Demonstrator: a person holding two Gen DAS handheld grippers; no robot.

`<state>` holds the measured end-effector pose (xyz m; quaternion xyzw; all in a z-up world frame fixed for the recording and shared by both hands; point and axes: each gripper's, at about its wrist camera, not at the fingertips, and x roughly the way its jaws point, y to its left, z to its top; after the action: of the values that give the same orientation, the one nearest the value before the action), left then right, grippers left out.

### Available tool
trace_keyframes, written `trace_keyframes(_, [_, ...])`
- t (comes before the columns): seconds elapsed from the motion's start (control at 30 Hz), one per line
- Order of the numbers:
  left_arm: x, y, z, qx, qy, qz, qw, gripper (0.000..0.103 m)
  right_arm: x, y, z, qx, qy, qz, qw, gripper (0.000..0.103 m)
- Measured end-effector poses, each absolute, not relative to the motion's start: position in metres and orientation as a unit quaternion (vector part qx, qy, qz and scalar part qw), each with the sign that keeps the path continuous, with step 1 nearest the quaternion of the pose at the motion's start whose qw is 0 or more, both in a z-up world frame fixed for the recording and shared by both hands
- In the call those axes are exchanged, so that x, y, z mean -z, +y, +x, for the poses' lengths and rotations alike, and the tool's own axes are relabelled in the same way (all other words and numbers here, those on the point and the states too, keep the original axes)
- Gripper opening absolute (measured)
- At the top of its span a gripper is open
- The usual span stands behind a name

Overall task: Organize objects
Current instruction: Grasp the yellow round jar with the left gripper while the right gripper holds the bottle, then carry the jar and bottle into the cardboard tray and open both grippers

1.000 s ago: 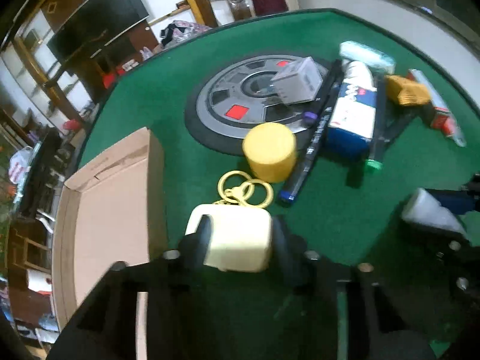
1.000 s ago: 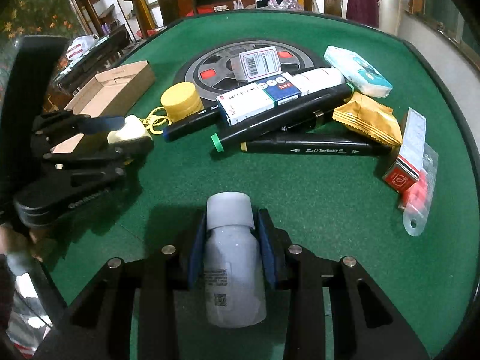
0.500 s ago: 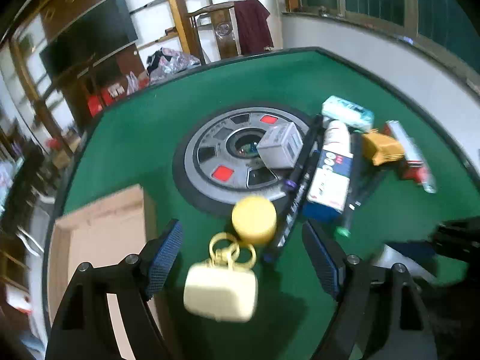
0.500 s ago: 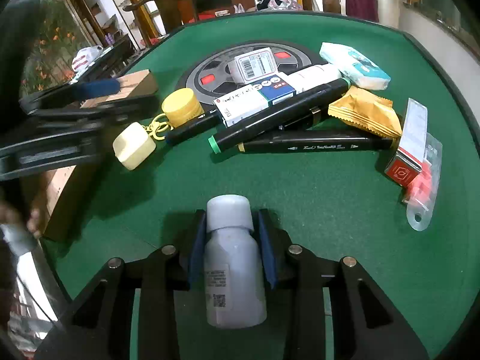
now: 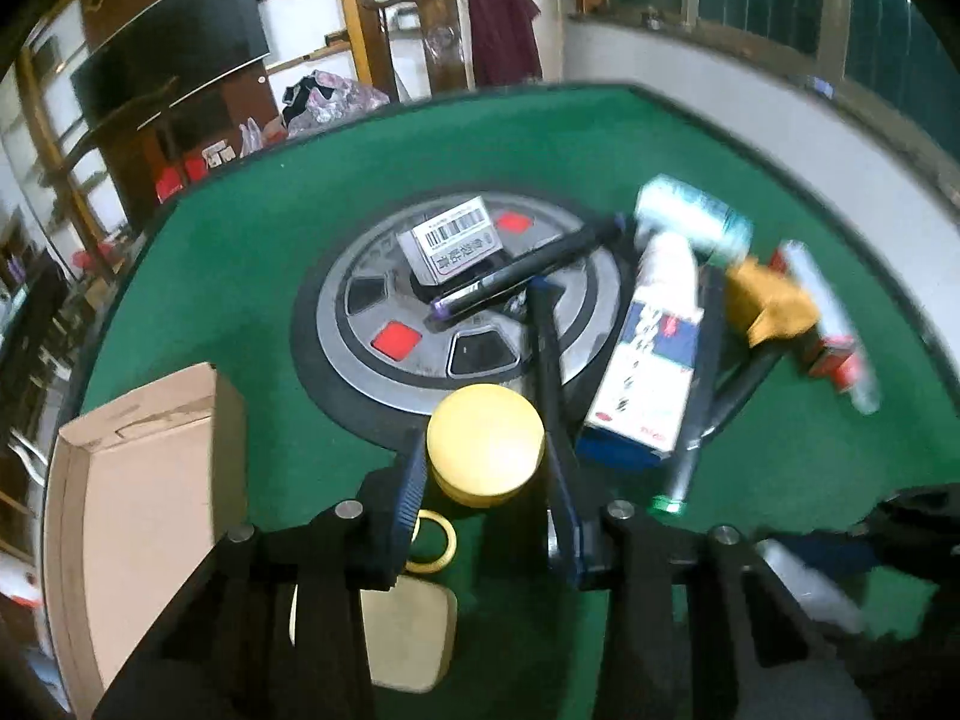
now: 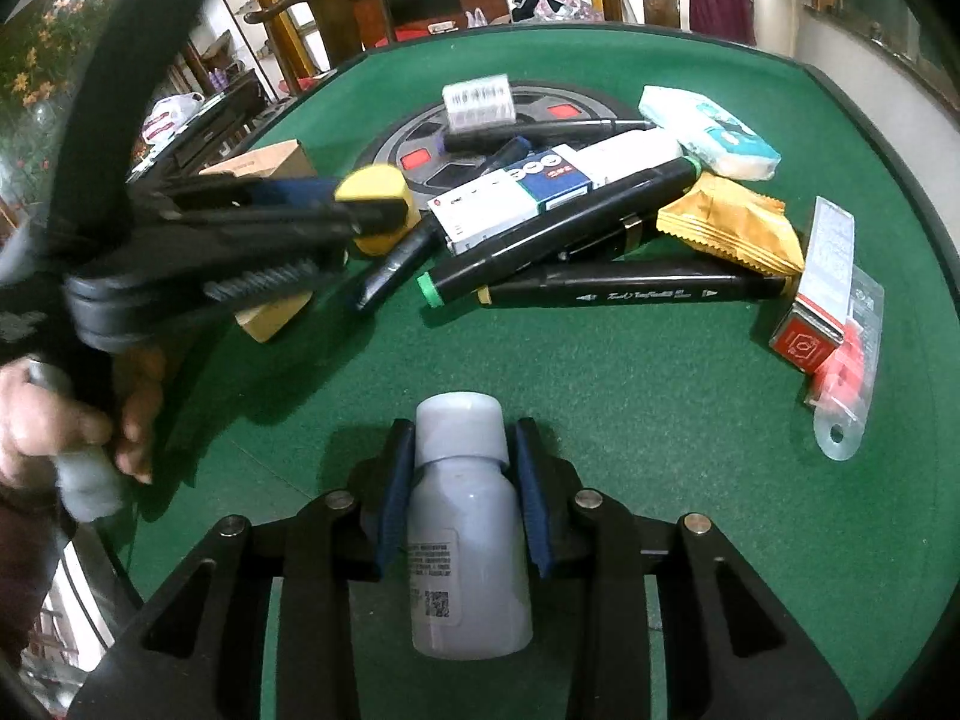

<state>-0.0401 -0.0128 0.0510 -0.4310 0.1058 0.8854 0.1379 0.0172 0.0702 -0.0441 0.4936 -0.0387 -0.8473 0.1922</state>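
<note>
I see both wrist views under indoor artificial light, moderately bright, colours saturated on the green tabletop [image 6: 600, 360]. Fisheye distortion bends the tabletop's rim into an arc and leaves black vignette corners in each frame. In the left wrist view, motion blur smears the far right: the white packet [image 5: 690, 219] and yellow wrapper [image 5: 774, 306] are streaked, while the yellow cap [image 5: 486, 444] stays fairly sharp. In the right wrist view, the left tongs [image 6: 360, 210] and the hand [image 6: 60, 426] at near left are blurred; the markers read crisply. Soft shadows fall near and left of the white bottle [image 6: 468, 516]. A faint sheen marks the bottle's cap.
</note>
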Motion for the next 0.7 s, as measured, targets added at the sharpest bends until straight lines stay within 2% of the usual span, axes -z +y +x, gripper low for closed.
trace_keyframes(0.17, [-0.08,-0.032,-0.008,-0.899,0.063,-0.405,0.156,0.034,0.037,0.063,0.026,0.843,-0.055,0.493,0.208,0.029])
trace_keyframes(0.5, [-0.146,-0.145,0.013,-0.918,-0.057,-0.359,0.16,0.034,-0.026,0.02,0.044,0.831,-0.111,0.452,0.306,0.027])
trace_keyframes(0.7, [-0.153,-0.204,0.013,-0.929,-0.051,-0.351,0.103,0.034,-0.053,-0.042,0.018,0.81,-0.117,0.442,0.368,0.028])
